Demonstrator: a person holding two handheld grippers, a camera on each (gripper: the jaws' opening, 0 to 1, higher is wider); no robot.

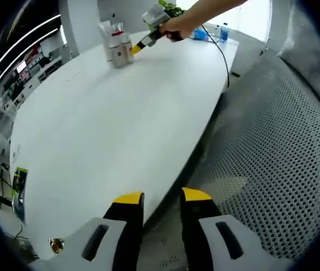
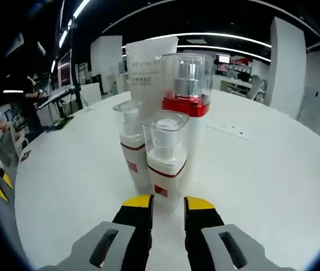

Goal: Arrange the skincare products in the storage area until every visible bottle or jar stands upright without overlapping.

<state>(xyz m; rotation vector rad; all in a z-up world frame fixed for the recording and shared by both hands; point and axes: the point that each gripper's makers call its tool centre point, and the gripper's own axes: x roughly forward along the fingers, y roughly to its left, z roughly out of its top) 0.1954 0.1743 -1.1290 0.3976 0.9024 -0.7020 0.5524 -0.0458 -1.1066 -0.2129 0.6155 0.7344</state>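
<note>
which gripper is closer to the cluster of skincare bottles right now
Right. The right hand-held gripper sits right in front of the skincare bottles, open. The left hand-held gripper hangs at the table's near edge, far across from them.

A white oval table (image 1: 109,130) is stretching across an open-plan office, a grey mesh chair (image 1: 278,158) sitting at its edge, blue-capped water bottles (image 1: 223,31) standing at the far end, ceiling light strips (image 2: 205,39) glowing overhead.
</note>
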